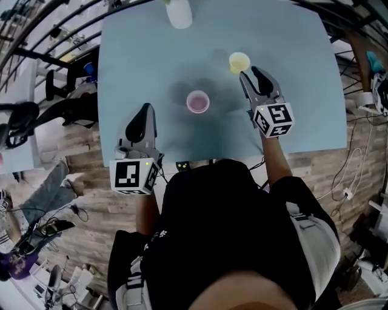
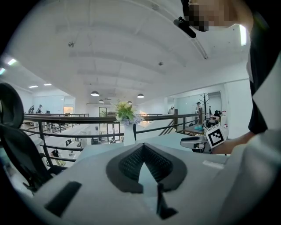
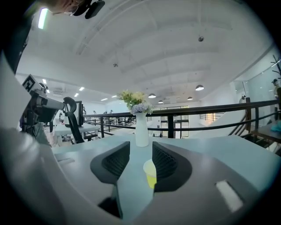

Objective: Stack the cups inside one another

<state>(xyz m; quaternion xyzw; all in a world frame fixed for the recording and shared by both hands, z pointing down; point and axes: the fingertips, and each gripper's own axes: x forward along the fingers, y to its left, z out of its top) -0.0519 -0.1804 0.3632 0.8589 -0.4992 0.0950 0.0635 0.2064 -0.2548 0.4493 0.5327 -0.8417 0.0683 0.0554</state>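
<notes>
A pink cup [image 1: 197, 102] stands upright mid-table, and a yellow cup [image 1: 239, 62] stands upright further back to its right. My right gripper [image 1: 250, 72] is open, with its tips just short of the yellow cup. In the right gripper view the yellow cup [image 3: 150, 172] shows through the gap of my right gripper [image 3: 141, 147], partly hidden by the right finger; the pads do not touch it. My left gripper [image 1: 145, 115] hovers near the table's front left edge, apart from the pink cup. Its jaws [image 2: 142, 147] meet at the tips, with nothing between them.
A white vase [image 1: 179, 13] with flowers stands at the table's far edge, straight ahead in the right gripper view [image 3: 141, 129]. The light blue table [image 1: 133, 72] has chairs and cables on the floor around it. A railing runs behind the table.
</notes>
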